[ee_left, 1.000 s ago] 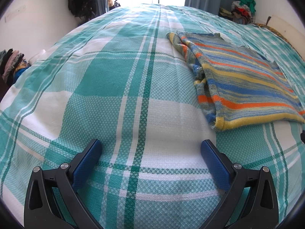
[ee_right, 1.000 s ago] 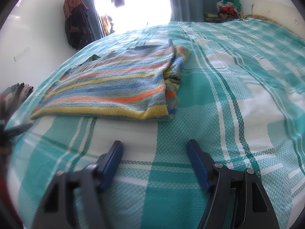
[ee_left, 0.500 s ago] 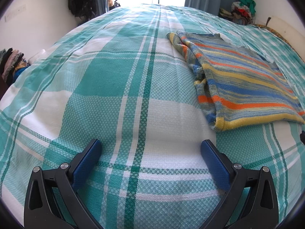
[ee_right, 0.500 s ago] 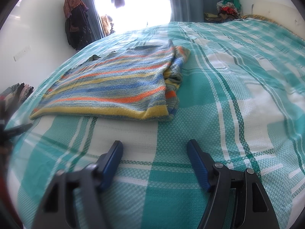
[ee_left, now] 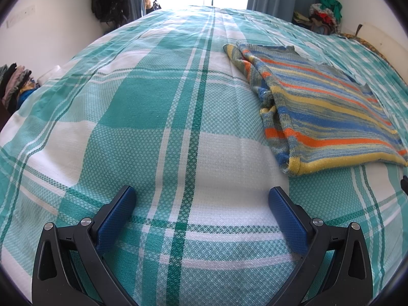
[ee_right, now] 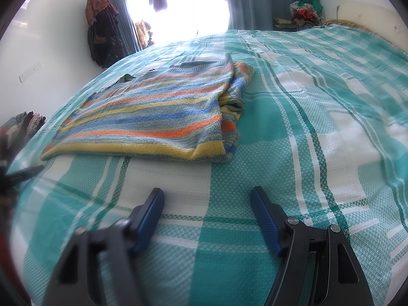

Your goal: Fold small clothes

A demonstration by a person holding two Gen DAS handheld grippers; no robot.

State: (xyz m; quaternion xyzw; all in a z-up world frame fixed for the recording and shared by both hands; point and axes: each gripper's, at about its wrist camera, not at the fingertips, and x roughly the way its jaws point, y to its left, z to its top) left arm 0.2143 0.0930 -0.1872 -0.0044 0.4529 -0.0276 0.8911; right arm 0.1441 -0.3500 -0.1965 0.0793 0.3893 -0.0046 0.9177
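Light: daylight poured from the blown-out window [ee_right: 188,7] (pure white glare).
Focus: the right view's left finger [ee_right: 149,216] was blurred.
Edges: fisheye curved, dark corners.

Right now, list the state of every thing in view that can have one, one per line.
striped sweater: lying flat on the bedspread, one side folded in, held by neither gripper.
left gripper: open, nothing between its fingers, over bare bedspread.
right gripper: open, empty, short of the sweater's hem.
plaid bedspread: spread over the bed, mostly smooth.
curtains: drawn apart at the bright window.
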